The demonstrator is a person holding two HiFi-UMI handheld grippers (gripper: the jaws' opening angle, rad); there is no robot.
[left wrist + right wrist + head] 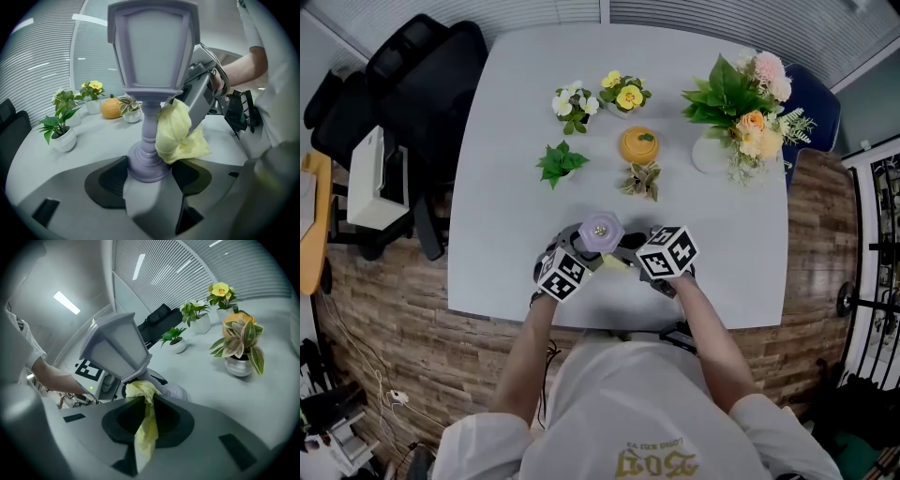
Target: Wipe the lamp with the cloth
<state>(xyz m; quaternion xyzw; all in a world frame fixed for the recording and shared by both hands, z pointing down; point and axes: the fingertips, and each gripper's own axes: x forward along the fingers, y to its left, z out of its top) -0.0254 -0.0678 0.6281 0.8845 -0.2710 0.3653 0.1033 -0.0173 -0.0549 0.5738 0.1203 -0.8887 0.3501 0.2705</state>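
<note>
**Yellow cloth [178, 133] pressed to the stem of the lamp [150, 56], foot clamped**

Lavender and lantern-shaped, the lamp stood over the near edge of the table [487, 262]. Its round foot was clamped between the jaws of the left gripper [150, 183]. The right gripper [146, 420] had its jaws closed on the cloth, whose bunched end pressed against the stem just under the lantern head. Whether the foot touched the table could not be told.

The step in hand looked to be the wipe of the stem. Doing it well probably called for a firm, low hold on the left, since the lamp seemed top-heavy and a sideways push from the cloth could tip it in the jaws. The wad was small, so short strokes along the turned stem, with the lamp rotated between them, would likely reach more than one long pass. The ledge under the head and the panes above appeared to want passes of their own. A loose tail of cloth hung between the right jaws and might have snagged on the foot.

The containers stood farther back on the table, well apart from the work. One small white pot [63, 139] held a leafy plant [56, 123]. Other pots held white flowers [572, 101], yellow flowers [625, 94] and a variegated plant [643, 178]. A white vase [710, 155] at the right held a bouquet [741, 89] of pink and orange blooms. An orange pumpkin-shaped piece [638, 145] sat among the pots, and whether it held anything was not visible.
</note>
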